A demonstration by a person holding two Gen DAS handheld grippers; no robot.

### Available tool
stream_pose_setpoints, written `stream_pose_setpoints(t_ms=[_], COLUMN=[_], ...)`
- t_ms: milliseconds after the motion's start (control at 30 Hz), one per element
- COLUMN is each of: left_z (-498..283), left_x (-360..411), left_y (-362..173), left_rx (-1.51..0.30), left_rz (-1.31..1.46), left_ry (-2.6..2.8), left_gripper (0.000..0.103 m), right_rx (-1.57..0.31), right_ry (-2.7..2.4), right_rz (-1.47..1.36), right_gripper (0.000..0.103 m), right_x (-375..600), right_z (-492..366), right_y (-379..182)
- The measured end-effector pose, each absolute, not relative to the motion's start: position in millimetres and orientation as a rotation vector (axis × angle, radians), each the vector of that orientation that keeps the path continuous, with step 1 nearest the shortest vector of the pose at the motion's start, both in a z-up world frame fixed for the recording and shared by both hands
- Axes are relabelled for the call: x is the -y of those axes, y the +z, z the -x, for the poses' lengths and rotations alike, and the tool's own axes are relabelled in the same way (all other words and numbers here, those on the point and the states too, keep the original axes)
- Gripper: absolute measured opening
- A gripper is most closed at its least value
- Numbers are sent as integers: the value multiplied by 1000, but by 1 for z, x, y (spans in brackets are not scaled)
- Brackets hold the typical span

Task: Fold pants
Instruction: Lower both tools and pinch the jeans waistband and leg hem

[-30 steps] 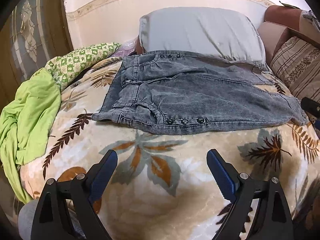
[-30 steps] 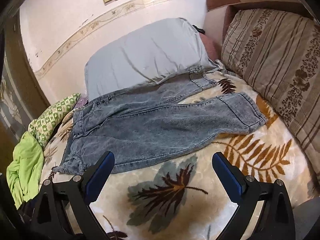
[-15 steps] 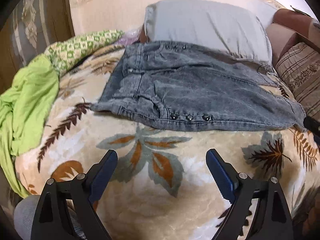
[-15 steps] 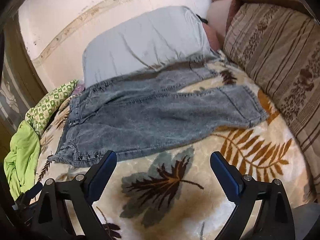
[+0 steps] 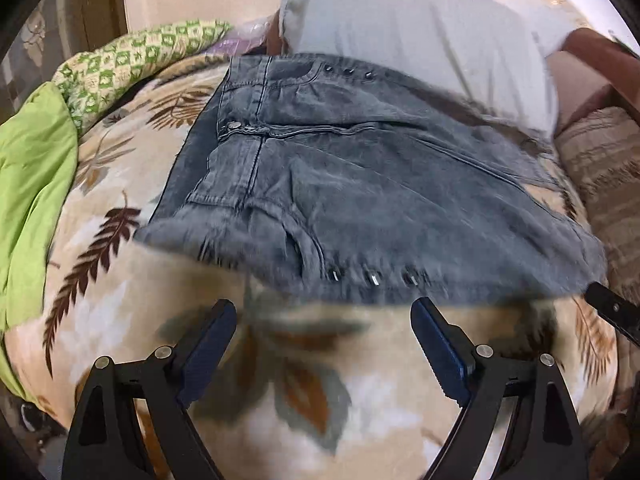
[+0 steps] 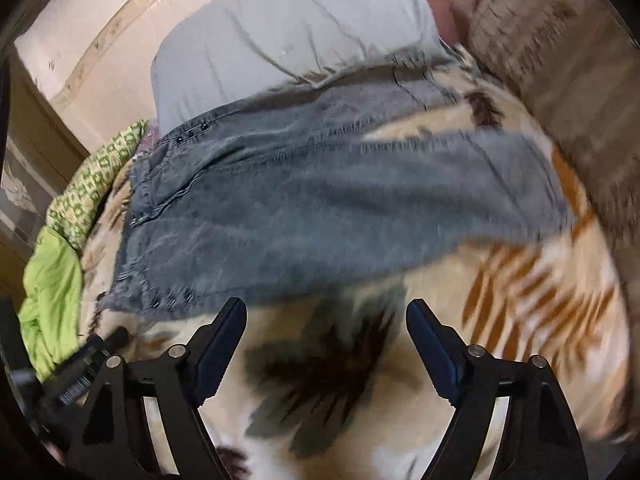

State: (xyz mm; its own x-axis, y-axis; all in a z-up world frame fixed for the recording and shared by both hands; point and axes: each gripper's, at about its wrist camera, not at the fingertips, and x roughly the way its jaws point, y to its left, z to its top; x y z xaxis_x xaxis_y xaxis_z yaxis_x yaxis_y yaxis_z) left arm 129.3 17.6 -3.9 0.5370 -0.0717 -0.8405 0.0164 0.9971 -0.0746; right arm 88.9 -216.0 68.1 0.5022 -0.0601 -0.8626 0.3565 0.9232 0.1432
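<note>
No fold is made yet: the pants (image 5: pixel 360 184) lie spread flat on the bed (image 5: pixel 120 320), waistband to the left, legs running right, far edge against the grey pillow (image 5: pixel 420 28). The left gripper (image 5: pixel 324 320) and right gripper (image 6: pixel 326 320) hover just short of the near edge, jaws wide and empty. The pants are grey washed denim with studs; motion blur leaves the leg hems unclear, though both legs appear unfolded.

left tool (image 5: pixel 323 312) spread wide (empty) | right tool (image 6: pixel 326 312) spread wide
</note>
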Motion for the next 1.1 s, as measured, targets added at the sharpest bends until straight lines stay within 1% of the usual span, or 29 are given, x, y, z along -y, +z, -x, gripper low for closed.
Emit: stream_pose_setpoints(t_ms=[100,200,233,267,333,433,567,633,733,800,833,867,900,967,1033,1067,1100], left_z=[-154,-155,-157,-159,-167,-180,-203,-212,-214,-209,-207,-206,-207,-211,-204,-203,-200], left_x=[-24,-36,-40,-44,-48,-46,-46,-49,-56,-63,-66,-69,-71,-70,-68,-66,-64], left_y=[-18,-44,-50,-57,-60,-60,-74,-73,-76,-78,-78,-80,-80,-81,-78,-77,-74], left_rx=[-1047,-1082,-1099,-1121,-1125,-1123,-1201,-1186,-1163,-1141,-1133,-1130,-1126,-1120,-1107,-1104,-1099], left_rz=[109,174,204,255,303,311,300,337,356,405,431,451,463,450,434,420,404], left_ry=[-49,-55,-55,-59,-86,-102,-68,-59,-44,-46,-45,-44,-39,-35,-32,-35,-41], left_gripper=[84,78,72,66,66,67,66,66,57,53,50,48,45,37,33,28,25], right_rx=[-1046,-1045,-1059,-1081,-1098,-1099,-1106,-1094,-1086,-1097,-1100,-1105,-1107,-1095,-1094,-1094,-1095], right_ry=[-258,-260,-274,-295,-300,-324,-317,-317,-332,-352,-367,-394,-405,-421,-416,-410,-404], right_rz=[-398,-508,-522,-534,-544,-522,-556,-569,-611,-571,-538,-502,-494,-499,-532,-541,-533], right_gripper=[83,83,82,78,74,73,74,74,72,69,58,42,37,20,12,6,4], right_x=[236,250,254,257,258,258,263,265,274,272,271,268,269,274,279,280,279], right_z=[-105,-97,-95,-93,-93,-93,-99,-106,-113,-119,-120,-120,-119,-115,-113,-113,-114], right_y=[52,29,24,19,15,12,4,3,2,3,4,4,3,2,1,1,2])
